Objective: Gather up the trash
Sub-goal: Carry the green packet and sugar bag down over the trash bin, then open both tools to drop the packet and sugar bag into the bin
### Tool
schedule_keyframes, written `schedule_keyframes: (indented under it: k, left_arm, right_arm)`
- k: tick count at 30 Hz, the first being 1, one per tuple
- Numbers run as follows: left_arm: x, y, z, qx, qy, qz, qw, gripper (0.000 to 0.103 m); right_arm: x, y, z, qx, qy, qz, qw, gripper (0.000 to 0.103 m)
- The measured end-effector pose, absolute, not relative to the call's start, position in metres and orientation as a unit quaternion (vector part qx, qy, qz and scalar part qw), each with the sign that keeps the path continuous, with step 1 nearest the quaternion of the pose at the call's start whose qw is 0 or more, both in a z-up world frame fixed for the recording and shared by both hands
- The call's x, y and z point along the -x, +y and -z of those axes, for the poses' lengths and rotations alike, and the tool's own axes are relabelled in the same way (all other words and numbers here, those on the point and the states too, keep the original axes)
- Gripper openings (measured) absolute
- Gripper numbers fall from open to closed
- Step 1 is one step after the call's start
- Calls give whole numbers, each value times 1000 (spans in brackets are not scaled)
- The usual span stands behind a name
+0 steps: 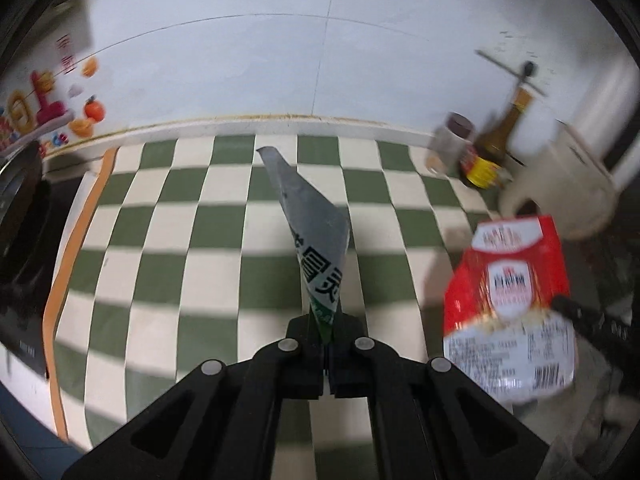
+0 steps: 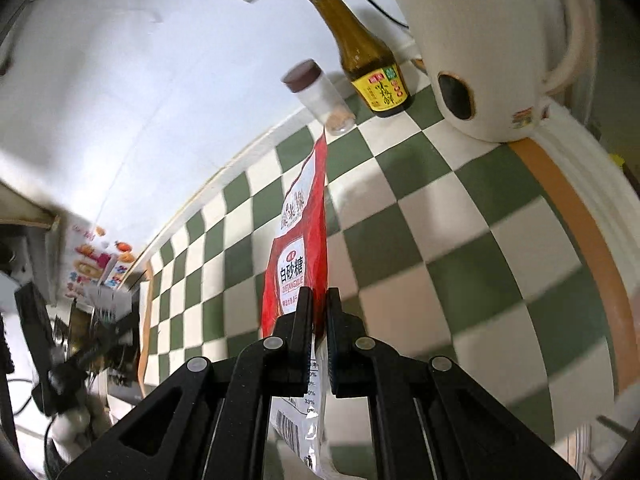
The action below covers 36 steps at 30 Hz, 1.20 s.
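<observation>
White wall point(image 1: 248, 60) backs a counter covered in a green-and-cream checked cloth with an orange border point(image 1: 192, 216), bare across its middle. At the far right stand a cream ceramic kettle with a looped handle point(image 2: 480, 40), then a brown glass sauce bottle with a yellow label point(image 2: 372, 68), then a small clear jar with a brown lid point(image 2: 316, 92), close together near the wall. Colourful fruit stickers mark the wall at the left; a dark appliance sits below them, too blurred to identify. Trash: a red-and-white plastic sugar bag point(image 2: 296, 248) hangs clear of the cloth, pinched at its lower part by the right gripper point(image 2: 319, 308), jaws pressed together on it; most of the bag stands free above the pads. A grey foil wrapper with a green end and black print point(image 1: 312, 236), folded to a narrow strip, is clamped by its green end in the left gripper point(image 1: 326, 332), jaws pressed tight, also off the surface. No bin visible in either view. Risks, as judged: the slick sugar bag is held by a thin edge and could slide out if swung; its free end points toward the jar and bottle and could brush them; the foil strip, gripped only at its tip, may slip out.
</observation>
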State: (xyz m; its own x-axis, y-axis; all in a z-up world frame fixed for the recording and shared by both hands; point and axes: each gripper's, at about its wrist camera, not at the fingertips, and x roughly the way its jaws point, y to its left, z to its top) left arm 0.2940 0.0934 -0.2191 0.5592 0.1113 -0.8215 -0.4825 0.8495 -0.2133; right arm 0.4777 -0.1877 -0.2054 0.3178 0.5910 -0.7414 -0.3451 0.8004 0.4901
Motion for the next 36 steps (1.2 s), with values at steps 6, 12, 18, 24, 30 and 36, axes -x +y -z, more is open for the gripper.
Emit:
schedule_keyframes:
  k: [6,12,18,24,30,36]
  left_arm:
    - [-178,50,197,231,439,-108,862,0]
    - [-71,7,233,267,509,-53,817,0]
    - [-4,-29,333,287,597,-35,748,0]
    - [4,-46,495,333,664,-36,669,1]
    - [-17,-51,682,374,706,-34,601,1]
    - [-34,-58,804,386,741,-23,549,3]
  right_arm:
    - [-344,-233,194,-111,482,-280,822,6]
    - [-202,-289,235,-122,535,-238,802,6]
    - [-115,-321,343,-112,640,-205,732,6]
    - [-83,-311,511,-54,705,-199,679,6]
    - [-84,-274,713,-8,739,-201,643,6]
    - [-87,-234,830,43,753,-213,621,6]
